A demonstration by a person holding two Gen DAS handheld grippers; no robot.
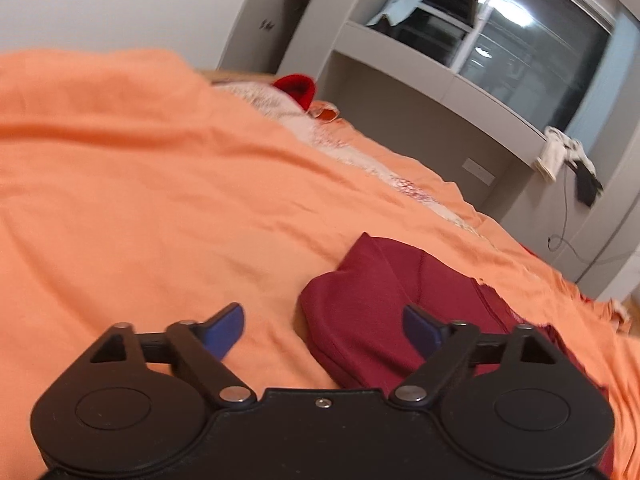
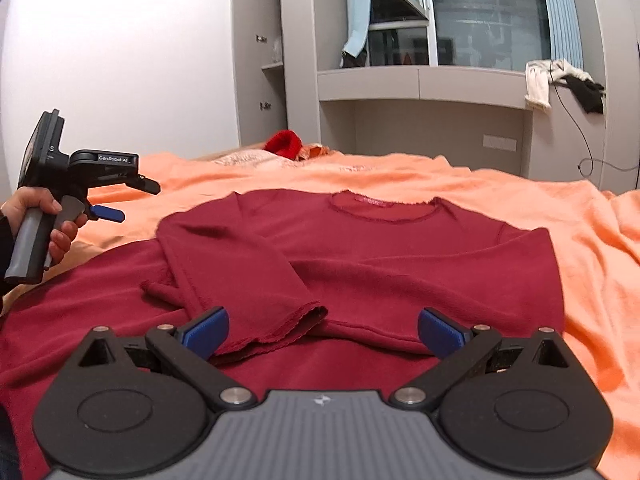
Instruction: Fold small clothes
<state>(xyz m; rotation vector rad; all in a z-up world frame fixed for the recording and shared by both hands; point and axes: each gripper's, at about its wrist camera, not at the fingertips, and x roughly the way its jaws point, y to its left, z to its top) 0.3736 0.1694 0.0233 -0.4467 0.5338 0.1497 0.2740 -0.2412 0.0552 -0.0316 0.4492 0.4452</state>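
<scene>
I see a bed (image 2: 520, 208) under a rumpled orange sheet (image 2: 592, 240). Dark red long-sleeve top (image 2: 400, 256) lies flat on it, left sleeve folded across. Bright red item (image 2: 283, 143) at far end.

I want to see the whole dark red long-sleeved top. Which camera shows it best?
The right wrist view: the dark red long-sleeved top lies spread out, neckline and one folded-in sleeve visible. The left wrist view shows only a bunched edge.

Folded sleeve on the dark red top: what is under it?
The sleeve lies across the dark red top, covering part of its chest. Beneath the top is the orange bedspread. What lies under the covered part cannot be seen.
</scene>
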